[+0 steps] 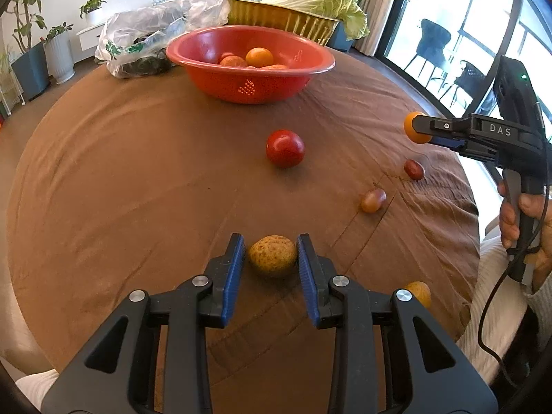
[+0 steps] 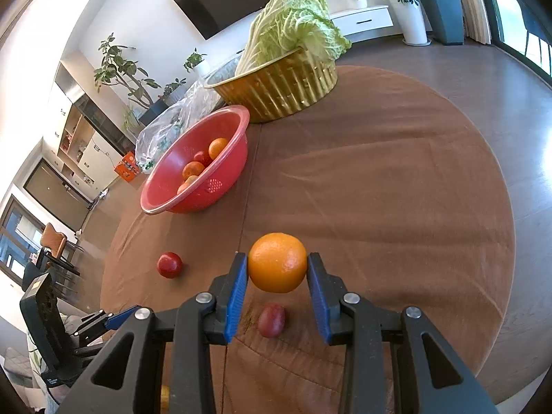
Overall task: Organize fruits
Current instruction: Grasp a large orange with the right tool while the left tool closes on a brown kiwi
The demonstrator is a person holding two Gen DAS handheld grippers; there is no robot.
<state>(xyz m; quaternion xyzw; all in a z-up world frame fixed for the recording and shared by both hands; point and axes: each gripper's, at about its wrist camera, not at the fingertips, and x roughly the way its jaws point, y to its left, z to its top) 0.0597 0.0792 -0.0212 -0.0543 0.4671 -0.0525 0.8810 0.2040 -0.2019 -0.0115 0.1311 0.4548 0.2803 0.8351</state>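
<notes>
Gripping state, right tool: the right tool [image 2: 277,272] is closed on an orange [image 2: 278,262], blue pads pressing its two sides, the fruit lifted clear of the bench.
Left tool: the left tool [image 1: 272,258] brackets a speckled yellow-brown fruit [image 1: 272,256] that lies on the cloth; the pads sit right at its flanks, yet whether they press it I cannot tell.
Handling, orange: firm, round, likely to roll; its dimpled peel should give the pads purchase. Holding across the widest part, as now, looks sound.
Handling, speckled fruit: probably light and oval, with a softer skin that may bruise; take it across the short axis with mild pressure.
Loose fruit: a red tomato-like fruit [image 1: 285,148] lies mid-bench; two small reddish fruits [image 1: 373,200] [image 1: 414,169] lie near the right edge, and another yellowish one [image 1: 421,292] sits half hidden behind the left tool.
Destination, judged: the red colander bowl [image 1: 207,79], already holding several oranges, at the far side.
Surface: a round bench under a wrinkled brown cloth [image 1: 138,172]; its folds may slow rolling fruit.
Room: a gold basket [image 2: 286,93] with a cabbage [image 2: 293,24], a plastic bag [image 1: 145,41], potted plants, large windows.
</notes>
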